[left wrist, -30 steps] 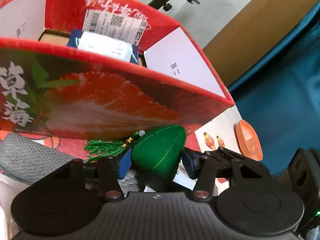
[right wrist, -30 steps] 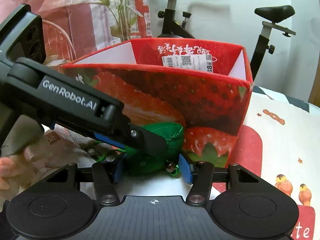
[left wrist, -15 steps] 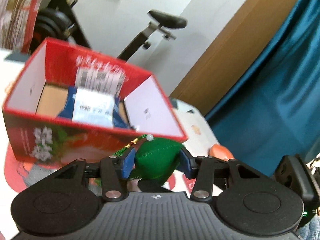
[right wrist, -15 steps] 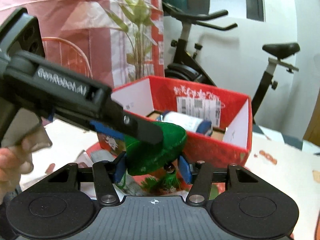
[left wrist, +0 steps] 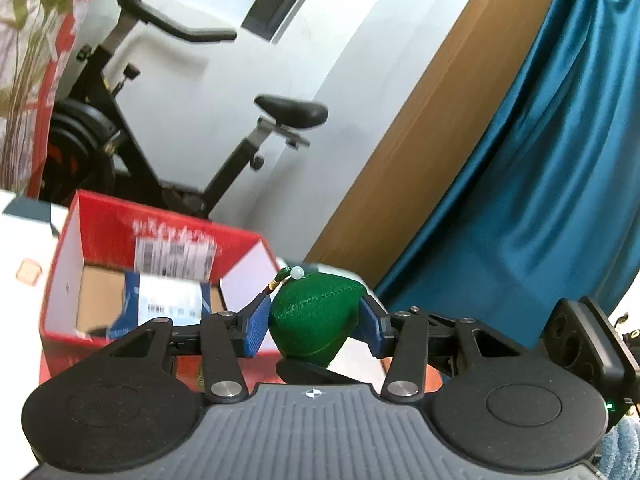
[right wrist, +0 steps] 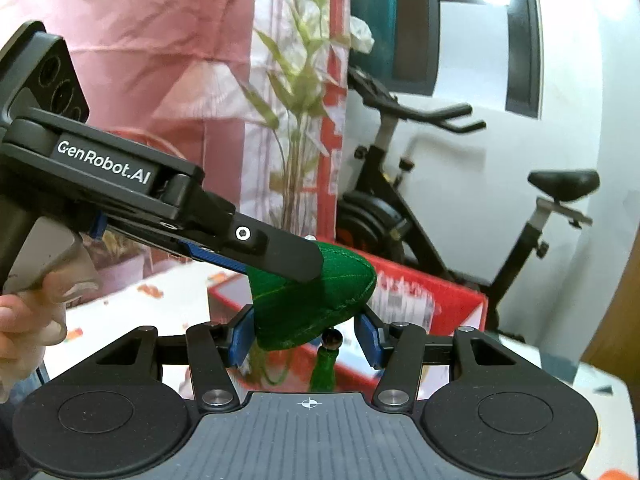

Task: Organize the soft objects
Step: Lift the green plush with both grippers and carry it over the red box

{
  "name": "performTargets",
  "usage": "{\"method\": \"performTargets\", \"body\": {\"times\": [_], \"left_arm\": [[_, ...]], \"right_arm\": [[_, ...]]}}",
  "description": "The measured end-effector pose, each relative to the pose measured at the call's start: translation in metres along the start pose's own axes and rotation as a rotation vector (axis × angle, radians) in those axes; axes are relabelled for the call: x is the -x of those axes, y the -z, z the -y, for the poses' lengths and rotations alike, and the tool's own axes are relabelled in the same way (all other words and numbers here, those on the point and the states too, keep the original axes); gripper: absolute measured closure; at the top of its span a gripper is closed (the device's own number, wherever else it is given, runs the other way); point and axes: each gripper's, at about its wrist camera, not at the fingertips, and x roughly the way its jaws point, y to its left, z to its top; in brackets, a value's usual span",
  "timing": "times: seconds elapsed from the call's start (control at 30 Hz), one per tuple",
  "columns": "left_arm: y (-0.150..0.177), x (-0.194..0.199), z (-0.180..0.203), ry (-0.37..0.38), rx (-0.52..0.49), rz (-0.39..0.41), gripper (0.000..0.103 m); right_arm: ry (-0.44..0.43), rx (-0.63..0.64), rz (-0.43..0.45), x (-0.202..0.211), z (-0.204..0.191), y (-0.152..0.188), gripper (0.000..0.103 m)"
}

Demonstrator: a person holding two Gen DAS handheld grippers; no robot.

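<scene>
A green stuffed pouch [left wrist: 316, 320] with a bead and tassel is held in the air by both grippers. My left gripper [left wrist: 314, 322] is shut on it; its finger [right wrist: 276, 252] crosses the right wrist view over the pouch [right wrist: 316, 300]. My right gripper [right wrist: 306, 340] is shut on the same pouch from the other side. The red strawberry box [left wrist: 64, 264] stands below and beyond, open on top, with a blue and white pack [left wrist: 168, 304] inside. The box also shows in the right wrist view [right wrist: 440, 300].
An exercise bike [left wrist: 132, 152] stands behind the box, also in the right wrist view [right wrist: 400, 200]. A teal curtain [left wrist: 540, 180] and a brown panel [left wrist: 420, 140] are at the right. A plant [right wrist: 292, 100] and a pink cloth [right wrist: 140, 40] are behind at the left.
Both grippers have lifted the green pouch from the table in front of the box to well above the box rim. The box now looks smaller and lower in both views.
</scene>
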Motion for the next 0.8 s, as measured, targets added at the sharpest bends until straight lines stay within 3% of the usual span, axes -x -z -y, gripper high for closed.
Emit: {"method": "performTargets", "body": {"times": [0.27,0.43,0.8], "left_arm": [[-0.041,0.002,-0.013,-0.043,-0.020,0.077,0.053],[-0.054,-0.010,-0.038,-0.078,0.013,0.073,0.053],[-0.045,-0.039,-0.094,-0.130,0.102,-0.030,0.055]], "right_arm": [[-0.008,0.102,0.053,-0.032,0.003,-0.055,0.054],[-0.014,0.139,0.079,-0.065,0.006,-0.076,0.054],[-0.050,0.122,0.026,-0.136,0.001,-0.065,0.054]]}}
